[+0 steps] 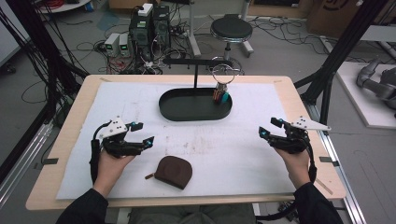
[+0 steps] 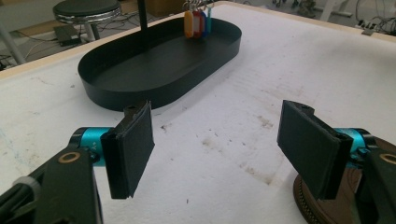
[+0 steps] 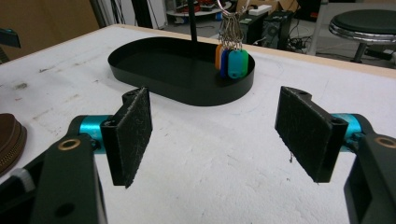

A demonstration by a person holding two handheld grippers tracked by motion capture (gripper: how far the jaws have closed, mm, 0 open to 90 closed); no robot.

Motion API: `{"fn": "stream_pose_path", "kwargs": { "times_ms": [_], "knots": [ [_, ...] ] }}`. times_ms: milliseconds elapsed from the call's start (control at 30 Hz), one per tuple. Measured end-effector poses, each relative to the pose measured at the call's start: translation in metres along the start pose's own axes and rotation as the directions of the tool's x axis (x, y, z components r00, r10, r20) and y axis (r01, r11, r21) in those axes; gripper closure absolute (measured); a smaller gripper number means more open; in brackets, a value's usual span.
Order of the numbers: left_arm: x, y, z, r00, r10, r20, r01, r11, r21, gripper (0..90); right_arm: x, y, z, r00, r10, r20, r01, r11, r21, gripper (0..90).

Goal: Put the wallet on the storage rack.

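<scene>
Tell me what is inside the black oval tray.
Inside the black oval tray stands a thin black post, and coloured key tags hang into one end. The wall hides where the tags end.

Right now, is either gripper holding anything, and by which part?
Nothing is held. The left gripper and right gripper both stand open with only the cloth between their jaws; the brown pouch lies untouched.

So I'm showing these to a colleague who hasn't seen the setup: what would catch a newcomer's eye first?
Probably the black oval tray at the far middle of the white mat, with a bunch of coloured key tags hanging from the stand into its right end. Next, the brown zip pouch at the near edge, close to the left gripper. Both it and the right gripper are open and hold nothing.
</scene>
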State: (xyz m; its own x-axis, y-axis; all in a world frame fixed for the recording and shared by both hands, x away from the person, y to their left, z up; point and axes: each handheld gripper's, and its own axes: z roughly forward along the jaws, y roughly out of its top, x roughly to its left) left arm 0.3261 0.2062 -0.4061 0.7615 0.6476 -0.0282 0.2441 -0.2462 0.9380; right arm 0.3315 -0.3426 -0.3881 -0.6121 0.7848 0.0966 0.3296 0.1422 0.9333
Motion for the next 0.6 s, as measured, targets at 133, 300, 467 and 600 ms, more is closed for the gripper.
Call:
{"fn": "stream_pose_path", "kwargs": {
  "times_ms": [133, 300, 467, 600],
  "knots": [
    [-0.003, 0.001, 0.001, 0.9998, 0.001, 0.018, -0.001, 1.0000, 0.004, 27.0, 0.000, -0.001, 0.002, 1.0000, -0.002, 0.002, 0.002, 1.000, 0.010, 28.2],
    [-0.008, 0.000, 0.004, 0.9983, 0.003, 0.058, -0.004, 0.9997, 0.024, 27.1, -0.001, -0.001, 0.004, 0.9999, -0.005, 0.011, 0.005, 1.000, 0.015, 28.2],
    [-0.017, -0.001, 0.005, 0.9950, 0.003, 0.100, -0.009, 0.9986, 0.053, 27.4, -0.003, -0.001, 0.007, 0.9998, -0.007, 0.017, 0.007, 1.000, 0.015, 28.4],
    [-0.022, -0.003, 0.007, 0.9904, -0.024, 0.136, 0.011, 0.9958, 0.091, 28.1, -0.004, -0.001, 0.011, 0.9997, -0.015, 0.021, 0.015, 1.000, 0.021, 28.5]
  ]
}}
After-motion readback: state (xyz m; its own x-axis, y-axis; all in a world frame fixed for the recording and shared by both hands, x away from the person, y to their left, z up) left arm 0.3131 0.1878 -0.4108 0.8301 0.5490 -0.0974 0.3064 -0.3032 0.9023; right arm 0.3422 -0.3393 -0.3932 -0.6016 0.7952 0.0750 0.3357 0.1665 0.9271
